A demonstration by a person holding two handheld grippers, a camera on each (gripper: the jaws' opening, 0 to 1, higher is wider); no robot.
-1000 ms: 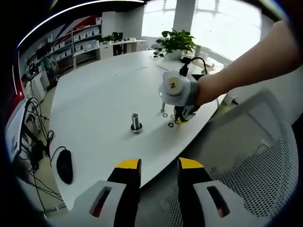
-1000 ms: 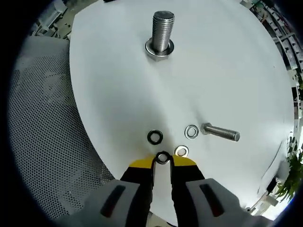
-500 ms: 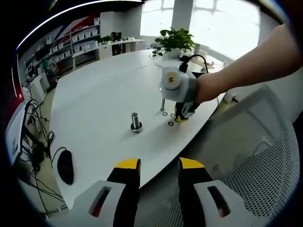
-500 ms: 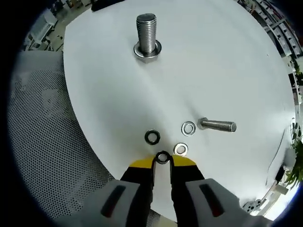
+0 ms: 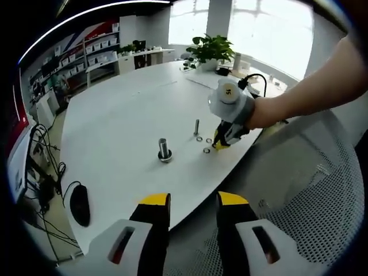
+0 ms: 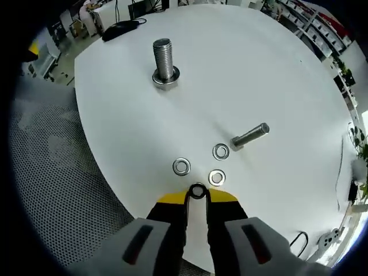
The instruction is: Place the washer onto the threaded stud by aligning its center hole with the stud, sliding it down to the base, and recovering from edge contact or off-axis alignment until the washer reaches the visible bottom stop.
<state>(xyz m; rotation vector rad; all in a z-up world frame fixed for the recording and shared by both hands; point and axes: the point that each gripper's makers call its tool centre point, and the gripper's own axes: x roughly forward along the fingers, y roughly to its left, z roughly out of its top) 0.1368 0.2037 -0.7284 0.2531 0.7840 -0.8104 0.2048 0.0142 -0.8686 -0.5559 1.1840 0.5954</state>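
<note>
Table (image 5: 115,121), white and rounded, spreads ahead in the left gripper view, with the left gripper (image 5: 192,202) hanging off its near edge, its yellow-tipped jaws apart and holding nothing. The threaded stud (image 5: 164,150) stands upright near the middle of the table. Past it, the right gripper (image 5: 221,141), held in a person's hand, tips down beside some washers and a lying bolt (image 5: 196,127). A mesh chair (image 5: 310,195) sits to the right.

In the right gripper view, the right gripper (image 6: 197,196) is clamped on a washer (image 6: 197,191), a small dark-looking metal ring with a clear round hole, pinched upright between the yellow tips. Three more washers (image 6: 181,167) lie flat on the table (image 6: 276,75) just beyond it, beside the bolt (image 6: 249,135). The stud (image 6: 164,62), grey and threaded, rises from its hex base well apart from the held washer.
</note>
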